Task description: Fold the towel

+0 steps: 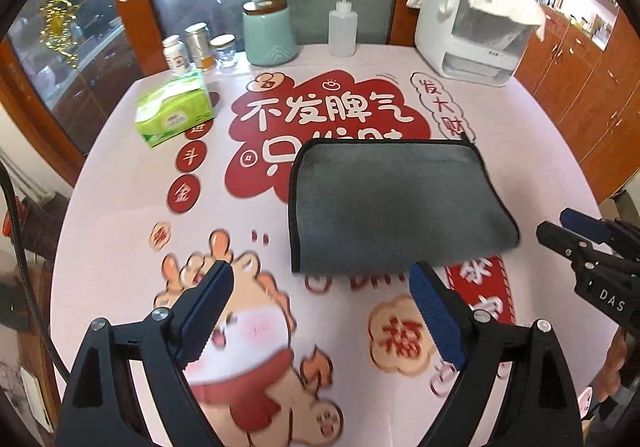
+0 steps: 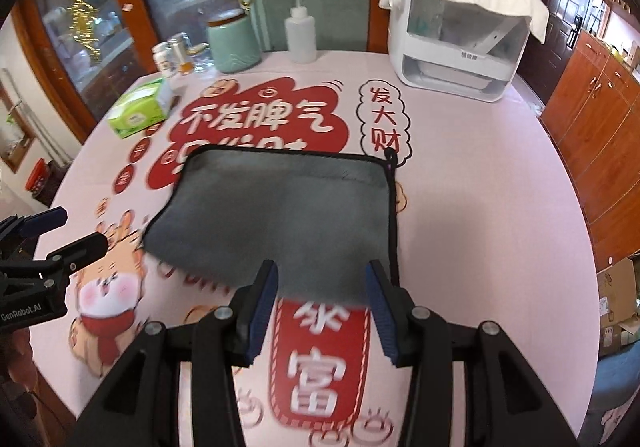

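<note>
Broadly, the round surface [image 1: 532,151] with its pink printed cloth fills both views, and the grey towel [image 1: 388,203] lies flat near its middle, folded over, with black piping along its far and side edges and a small black loop at its far right corner. Taking the towel as the landmark: bare cloth runs from its right edge to the rim of the surface, and a wide band of printed cloth lies between its near edge and the cameras. Beyond its far right corner stands the white appliance [image 2: 456,43] with a white cloth draped over its top, well apart from the towel. Straight beyond its far edge, by the back rim, stand the teal vase [image 1: 270,33] and the squeeze bottle [image 1: 342,27]; off its far left corner sits the green tissue pack [image 1: 174,109], with small jars [image 1: 198,45] behind that. The left claw [image 1: 320,311] hangs above the cloth just short of the towel's near left corner, its jaws spread wide and holding nothing. The right claw [image 2: 322,307] sits at the towel's near edge towards the right side, jaws also apart and empty, the towel's blurred hem showing between its blue pads [image 2: 382,311].
</note>
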Tool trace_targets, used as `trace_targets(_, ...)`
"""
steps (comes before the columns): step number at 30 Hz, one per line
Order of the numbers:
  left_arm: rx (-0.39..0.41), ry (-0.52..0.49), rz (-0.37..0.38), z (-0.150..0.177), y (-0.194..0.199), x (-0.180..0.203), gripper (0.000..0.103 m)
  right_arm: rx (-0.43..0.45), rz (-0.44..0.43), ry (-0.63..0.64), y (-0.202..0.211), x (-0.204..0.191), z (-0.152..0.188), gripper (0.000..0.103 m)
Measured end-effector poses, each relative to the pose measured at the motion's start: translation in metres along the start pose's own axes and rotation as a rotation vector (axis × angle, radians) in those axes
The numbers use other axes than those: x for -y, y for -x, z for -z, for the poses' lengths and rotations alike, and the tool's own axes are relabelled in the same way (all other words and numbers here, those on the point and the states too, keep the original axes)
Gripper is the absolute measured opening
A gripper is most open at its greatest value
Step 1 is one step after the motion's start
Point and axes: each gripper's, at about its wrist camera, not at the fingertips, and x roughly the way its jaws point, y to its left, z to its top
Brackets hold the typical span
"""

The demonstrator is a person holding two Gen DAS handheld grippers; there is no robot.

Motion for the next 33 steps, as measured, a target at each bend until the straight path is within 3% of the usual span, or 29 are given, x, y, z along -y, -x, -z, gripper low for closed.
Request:
trace_targets(13, 0.082, 0.036, -0.044, 0.088, 0.109, 0.021, 0.089, 0.074, -0.055, 0.003, 0.101, -0.015, 0.074, 0.049)
trace_targets(16, 0.094, 0.045, -0.052, 0.103, 0.124, 0.028, 0.089, 0.089, -0.056, 0.007, 0.117, -0.017, 0.090, 0.054)
trace_targets(33, 0.165, 0.117, -0.085, 0.163, 0.192, 0.045, 0.090, 0.160, -0.062, 0.029, 0.177, -0.037, 0.145, 0.056)
